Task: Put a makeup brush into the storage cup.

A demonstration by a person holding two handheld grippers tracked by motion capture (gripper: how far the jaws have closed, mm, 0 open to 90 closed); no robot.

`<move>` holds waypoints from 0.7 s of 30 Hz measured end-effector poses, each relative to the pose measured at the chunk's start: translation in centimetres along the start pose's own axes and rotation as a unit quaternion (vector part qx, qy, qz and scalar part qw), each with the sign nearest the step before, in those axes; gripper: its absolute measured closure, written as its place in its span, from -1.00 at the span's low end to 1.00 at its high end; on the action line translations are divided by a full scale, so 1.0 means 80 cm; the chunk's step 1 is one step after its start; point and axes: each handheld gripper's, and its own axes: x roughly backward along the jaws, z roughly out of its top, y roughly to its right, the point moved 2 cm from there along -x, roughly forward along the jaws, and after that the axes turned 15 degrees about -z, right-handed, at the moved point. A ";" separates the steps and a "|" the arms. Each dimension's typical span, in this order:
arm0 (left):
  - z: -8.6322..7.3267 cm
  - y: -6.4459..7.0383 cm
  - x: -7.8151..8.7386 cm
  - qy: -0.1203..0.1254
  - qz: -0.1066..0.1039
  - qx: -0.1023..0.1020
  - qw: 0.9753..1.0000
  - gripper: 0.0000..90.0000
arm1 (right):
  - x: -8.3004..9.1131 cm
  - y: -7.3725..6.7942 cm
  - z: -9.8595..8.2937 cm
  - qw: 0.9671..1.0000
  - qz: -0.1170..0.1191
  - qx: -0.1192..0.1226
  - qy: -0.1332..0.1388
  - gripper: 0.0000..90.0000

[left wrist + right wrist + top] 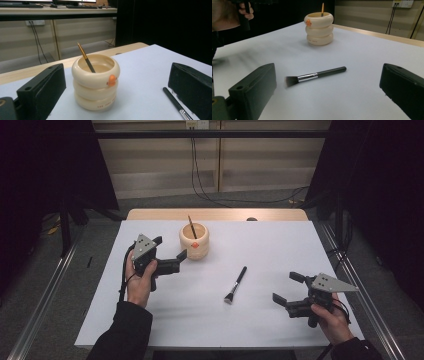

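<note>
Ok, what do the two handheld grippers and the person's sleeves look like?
The left gripper and right gripper are black, each with two blocky black jaws and a grey three-cornered plate on top bearing small dark dots. A black cable trails from each. Both sleeves are dark, probably black.

**Hidden and cut off around the cream pot**

Inside the cream pot (pixel 95 81), the thin brush's (pixel 86 58) lower end is hidden by the wall. Right of the pot, the black makeup brush (pixel 175 102) runs off the left gripper view's bottom edge. The pot's base lettering is too small to read.
</note>
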 end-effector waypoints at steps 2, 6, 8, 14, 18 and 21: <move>-0.004 0.004 0.004 -0.001 0.008 0.002 1.000 -0.97 | 0.000 0.000 0.000 1.000 -0.001 -0.006 -0.001 -0.99; -0.011 0.012 0.015 -0.002 0.006 0.000 1.000 -0.97 | 0.000 0.001 -0.002 1.000 -0.011 -0.008 -0.002 -0.99; -0.015 0.016 0.022 0.005 0.006 0.001 1.000 -0.97 | 0.000 0.002 -0.002 1.000 -0.019 -0.012 0.000 -0.99; -0.019 0.028 0.038 0.010 0.006 -0.003 1.000 -0.97 | 0.001 0.004 -0.003 0.999 -0.036 -0.021 0.008 -0.99; -0.028 0.031 0.047 0.015 0.021 0.008 1.000 -0.97 | 0.001 0.005 -0.004 0.999 -0.046 -0.026 0.009 -0.99; -0.033 0.031 0.055 0.018 0.023 0.009 1.000 -0.97 | 0.001 0.005 -0.004 0.999 -0.049 -0.023 0.008 -0.99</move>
